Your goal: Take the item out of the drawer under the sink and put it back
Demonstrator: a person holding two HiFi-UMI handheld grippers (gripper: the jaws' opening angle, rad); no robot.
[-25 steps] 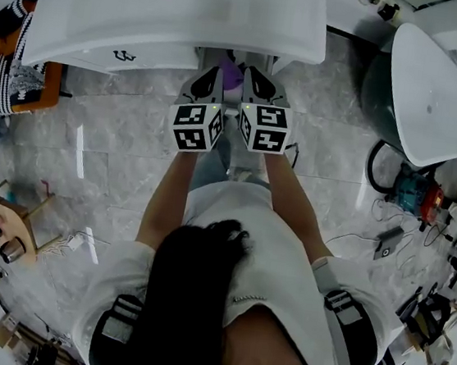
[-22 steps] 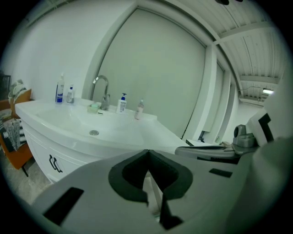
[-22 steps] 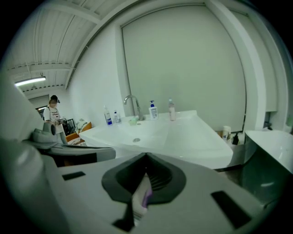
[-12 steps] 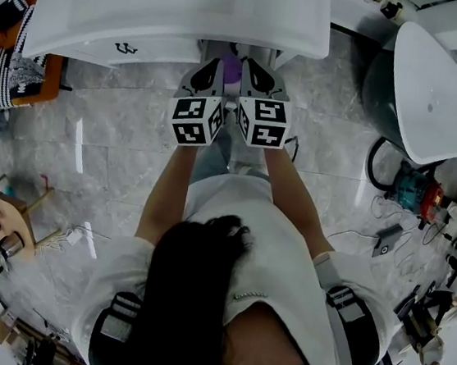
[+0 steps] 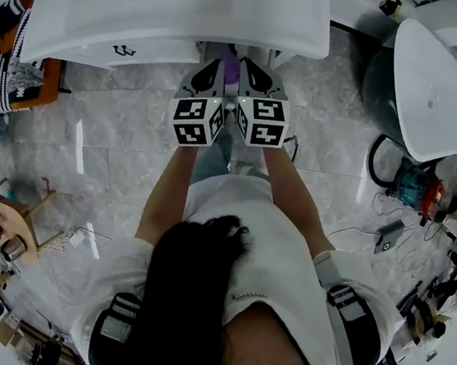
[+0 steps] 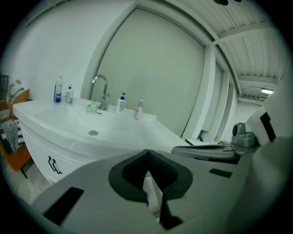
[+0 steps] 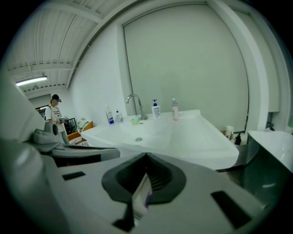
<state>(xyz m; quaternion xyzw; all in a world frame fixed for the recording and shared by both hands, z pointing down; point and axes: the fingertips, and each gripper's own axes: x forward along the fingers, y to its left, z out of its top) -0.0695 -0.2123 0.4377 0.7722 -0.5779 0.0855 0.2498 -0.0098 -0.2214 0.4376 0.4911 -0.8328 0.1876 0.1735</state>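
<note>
White sink (image 5: 192, 8) over a grey marble floor (image 5: 109, 146) filled the head view. The sink's front rim hid most of what lay under it, so the drawer could not be made out.

Only a purple sliver of the white-and-purple pack (image 5: 231, 70) showed there, between the two grippers just in front of that rim. What kind of pack it was could not be told.

The left gripper (image 5: 216, 64) had its jaws closed, and the pack's white edge (image 6: 152, 196) stood in the slit between them. The right gripper (image 5: 248, 64) was likewise closed, with the pack's purple-tinted edge (image 7: 141, 201) standing in its slit.

Both bare forearms reached straight forward, side by side. The marker cubes were just beside each other, and the grippers were raised enough to look across the basin to the faucet (image 6: 101, 89).
</note>
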